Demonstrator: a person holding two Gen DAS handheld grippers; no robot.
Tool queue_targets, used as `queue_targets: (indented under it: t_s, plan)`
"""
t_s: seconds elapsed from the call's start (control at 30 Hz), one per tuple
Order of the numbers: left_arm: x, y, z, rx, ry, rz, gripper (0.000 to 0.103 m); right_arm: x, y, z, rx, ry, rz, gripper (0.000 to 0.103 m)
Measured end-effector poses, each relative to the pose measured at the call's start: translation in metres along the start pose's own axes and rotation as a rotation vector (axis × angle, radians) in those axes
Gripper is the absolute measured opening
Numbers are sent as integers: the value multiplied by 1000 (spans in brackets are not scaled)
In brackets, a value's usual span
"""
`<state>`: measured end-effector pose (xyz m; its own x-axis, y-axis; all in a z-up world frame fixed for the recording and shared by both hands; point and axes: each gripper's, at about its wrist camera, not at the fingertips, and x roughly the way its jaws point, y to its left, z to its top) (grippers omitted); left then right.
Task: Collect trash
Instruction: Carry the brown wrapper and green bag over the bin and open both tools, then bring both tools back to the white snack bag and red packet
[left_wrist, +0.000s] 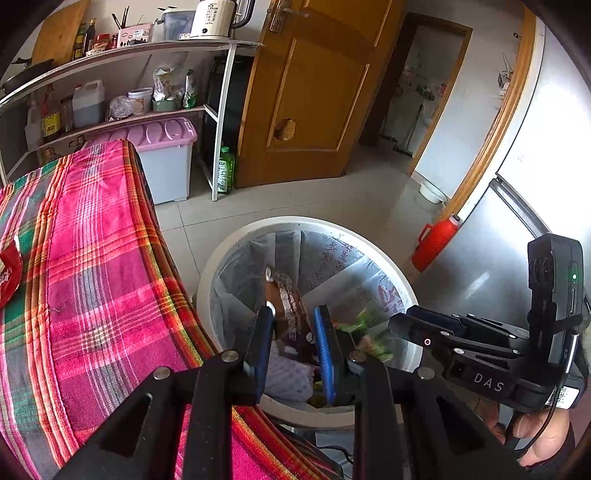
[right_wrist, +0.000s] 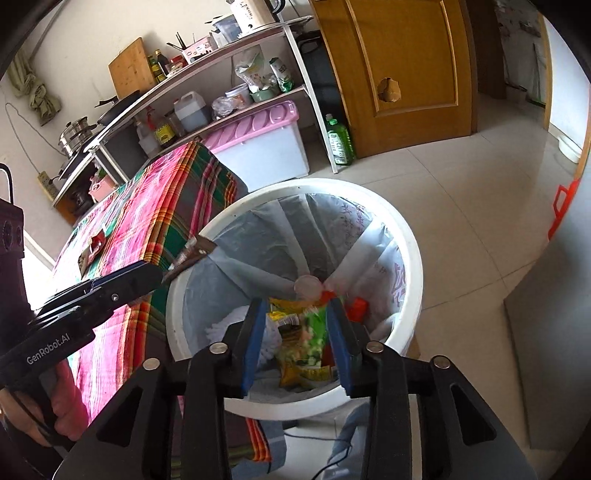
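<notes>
Plaid tablecloth (left_wrist: 92, 258) covers the table at left. Beside it stands the white bin (left_wrist: 236, 240), lined with a bag. Over it, the left gripper (left_wrist: 293, 332) pinches a brown wrapper (left_wrist: 288, 306). Right gripper (right_wrist: 299, 332) hangs half-spread, a green-yellow packet (right_wrist: 306, 350) blurred between its fingers, untouched.

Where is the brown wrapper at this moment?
In the left wrist view, the brown wrapper is between the left gripper's blue pads, above the white bin beside the plaid-covered table.
</notes>
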<state>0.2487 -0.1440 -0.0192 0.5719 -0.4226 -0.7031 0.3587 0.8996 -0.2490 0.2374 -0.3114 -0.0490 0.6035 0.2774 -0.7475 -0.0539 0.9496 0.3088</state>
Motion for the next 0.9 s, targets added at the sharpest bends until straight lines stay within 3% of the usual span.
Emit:
queue_targets:
  t_s: [0.23, 0.9]
  plan:
    - [-7, 4, 0, -13, -17, 1, 34, -10, 2, 1, -2, -26, 9, 40]
    - [-82, 34, -15, -54, -154, 92, 34, -42, 60, 2, -97, -99, 95, 40]
